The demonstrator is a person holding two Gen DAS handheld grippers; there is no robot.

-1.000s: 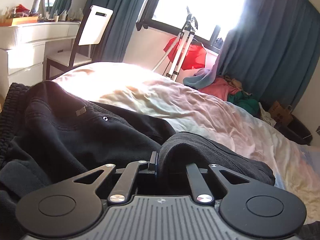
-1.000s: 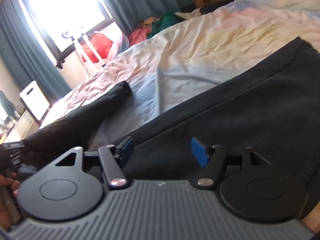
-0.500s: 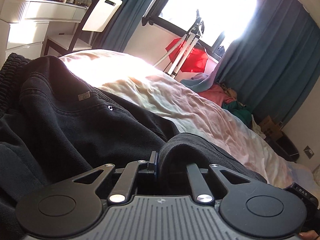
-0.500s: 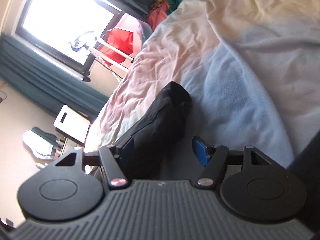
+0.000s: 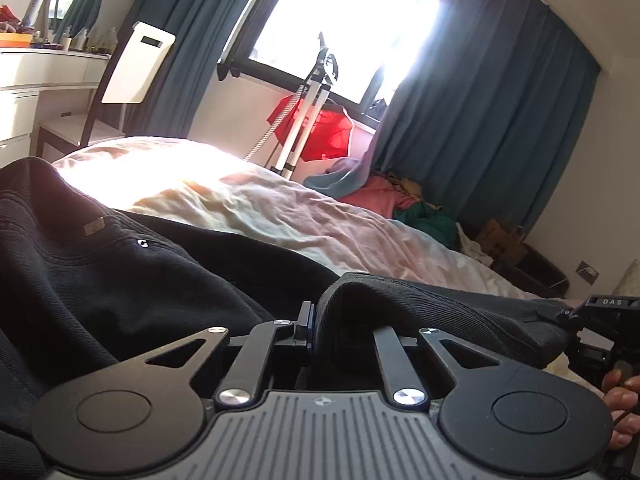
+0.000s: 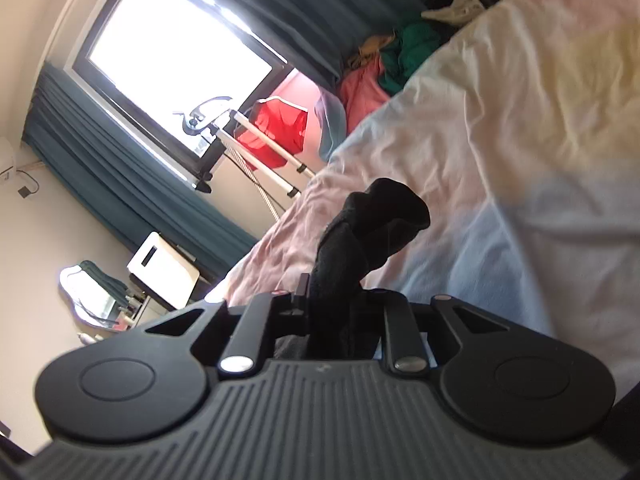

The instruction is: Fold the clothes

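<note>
Spread across most of both views: bed (image 5: 320,216) under a pale, rumpled duvet, sunlit near the window (image 5: 348,24). Flanking the glass, teal curtains (image 5: 480,128). Draped over the near side of the bed, black trousers (image 5: 120,280), stitched pocket seam and rivet facing up, one leg stretching right toward the right gripper (image 5: 600,320). Beyond the far bed edge, heaped pink and green clothes (image 5: 400,200). Under the window, a white-legged stand with red cloth (image 5: 324,132). Left gripper (image 5: 320,320): clamped narrow on a raised fold of the trousers. Right gripper (image 6: 332,304): jaws just closing, now pinched on the bunched end of the trouser leg (image 6: 372,224), lifted clear above the duvet.
</note>
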